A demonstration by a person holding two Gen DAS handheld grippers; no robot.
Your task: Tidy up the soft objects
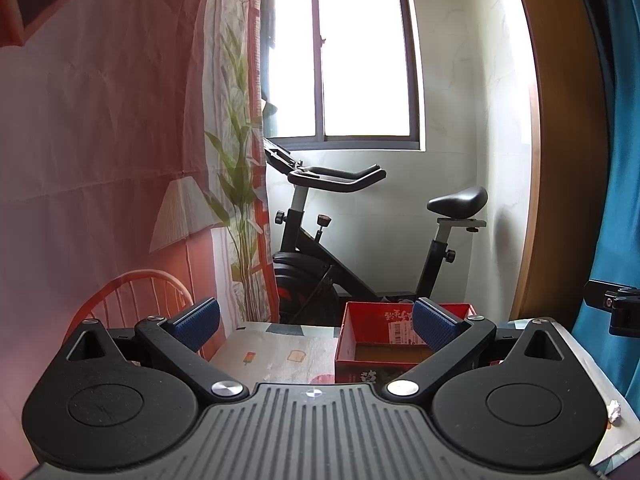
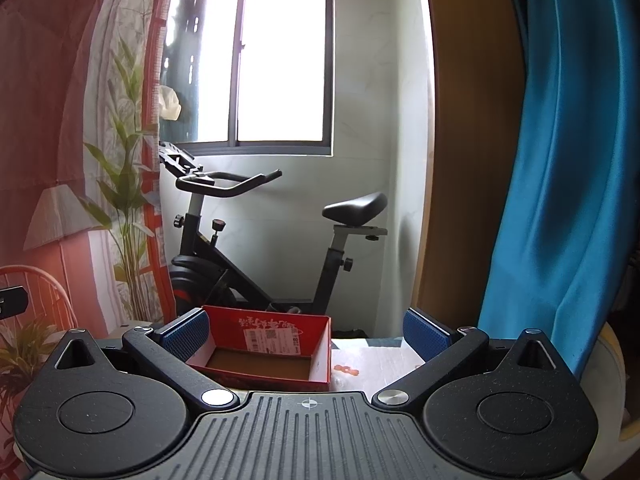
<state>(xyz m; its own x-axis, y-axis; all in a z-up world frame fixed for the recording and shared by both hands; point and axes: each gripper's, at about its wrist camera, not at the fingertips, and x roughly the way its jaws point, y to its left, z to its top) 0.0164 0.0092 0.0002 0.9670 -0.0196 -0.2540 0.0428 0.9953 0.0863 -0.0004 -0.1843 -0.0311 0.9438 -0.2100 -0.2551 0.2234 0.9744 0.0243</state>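
Observation:
A red cardboard box (image 1: 360, 340) with a brown floor and a white shipping label stands empty on the table. In the right wrist view the same red box (image 2: 320, 354) sits left of centre. My left gripper (image 1: 316, 326) is open above the table, its right blue pad in front of the box's right wall. My right gripper (image 2: 306, 336) is open too, and its left pad overlaps the box's left wall. Nothing is between either pair of fingers. No soft object shows in either view.
The table (image 1: 276, 354) has a patterned cloth. An exercise bike (image 1: 340, 248) stands behind it under the window. A printed curtain (image 1: 100, 140) hangs at the left and a blue curtain (image 2: 560, 160) at the right. A small orange piece (image 2: 346, 369) lies beside the box.

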